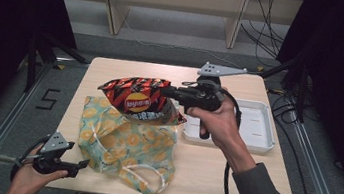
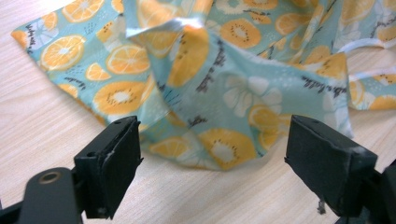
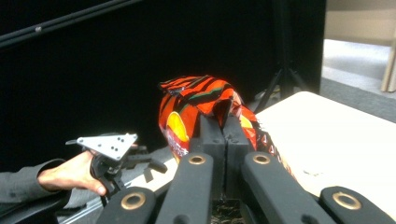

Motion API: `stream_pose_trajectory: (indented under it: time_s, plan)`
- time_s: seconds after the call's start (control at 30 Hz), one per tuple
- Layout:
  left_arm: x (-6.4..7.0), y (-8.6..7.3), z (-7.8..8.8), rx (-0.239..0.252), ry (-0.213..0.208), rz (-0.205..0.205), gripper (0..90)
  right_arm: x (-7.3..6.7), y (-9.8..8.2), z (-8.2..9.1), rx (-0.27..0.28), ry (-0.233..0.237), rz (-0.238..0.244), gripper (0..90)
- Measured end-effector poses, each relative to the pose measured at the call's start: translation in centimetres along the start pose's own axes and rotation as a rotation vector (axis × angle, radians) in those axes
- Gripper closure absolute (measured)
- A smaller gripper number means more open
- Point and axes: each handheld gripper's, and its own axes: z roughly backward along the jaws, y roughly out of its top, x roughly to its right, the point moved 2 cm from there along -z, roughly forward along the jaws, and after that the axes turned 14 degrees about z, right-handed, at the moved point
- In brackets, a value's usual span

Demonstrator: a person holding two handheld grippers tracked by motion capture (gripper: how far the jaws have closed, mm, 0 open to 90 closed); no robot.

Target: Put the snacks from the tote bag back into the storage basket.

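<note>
- The right gripper (image 1: 173, 93) holds one red and black crisp bag (image 1: 137, 100) in the air over the middle of the counter (image 1: 210, 172); its jaws are pressed fully together on the bag's right edge, pinching the thin foil.
- The bag hangs just above the far part of the fabric bag (image 1: 126, 144), which looks like the reason for the lift: I judge it is being carried across to go inside.
- In the right gripper view the crisp bag (image 3: 196, 112) stands up from the closed jaws, clear of the counter.
- The left gripper (image 1: 81, 165) waits low at the near left corner, its jaws spread wide and holding nothing, pointed at the near left edge of the fabric bag. It seems placed to take that edge and open or steady the bag.
- In the left gripper view the fabric bag (image 2: 224, 93) lies rumpled on the counter just beyond the open jaws, not touched by them.
- Count: one crisp bag, one fabric bag printed with orange slices, one white tray (image 1: 261, 134) on the right side, two grippers.
</note>
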Motion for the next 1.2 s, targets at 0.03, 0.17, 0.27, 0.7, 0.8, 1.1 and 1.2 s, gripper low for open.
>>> stream_pose_trajectory:
  time_s: [0.03, 0.17, 0.27, 0.7, 0.8, 1.1, 1.2]
  plan:
    - [0.0, 0.0, 0.0, 0.000, 0.001, 0.002, 17.4, 0.2, 0.1, 0.4, 0.003, -0.003, -0.010, 90.0]
    - [0.2, -0.1, -0.1, 0.006, -0.001, 0.030, 17.4, 0.8, 0.4, 1.9, 0.018, -0.024, -0.021, 90.0]
    - [0.2, 0.0, 0.0, -0.004, 0.001, 0.028, 17.4, 1.0, 0.7, 2.6, 0.032, -0.031, -0.020, 90.0]
    - [0.0, 0.0, -0.1, 0.000, 0.002, -0.002, 17.4, 1.9, 1.5, 4.9, 0.052, -0.073, -0.024, 90.0]
    - [0.0, 0.0, 0.0, -0.004, 0.005, -0.016, 17.4, 2.4, 1.2, 5.5, 0.045, -0.097, -0.025, 90.0]
    - [0.1, 0.0, -0.2, 0.000, 0.003, -0.005, 17.4, 4.6, -0.1, 8.1, 0.025, -0.184, -0.043, 90.0]
    - [0.0, 0.0, -0.1, -0.006, 0.007, -0.011, 17.4, 5.3, -0.7, 9.0, 0.024, -0.207, -0.065, 90.0]
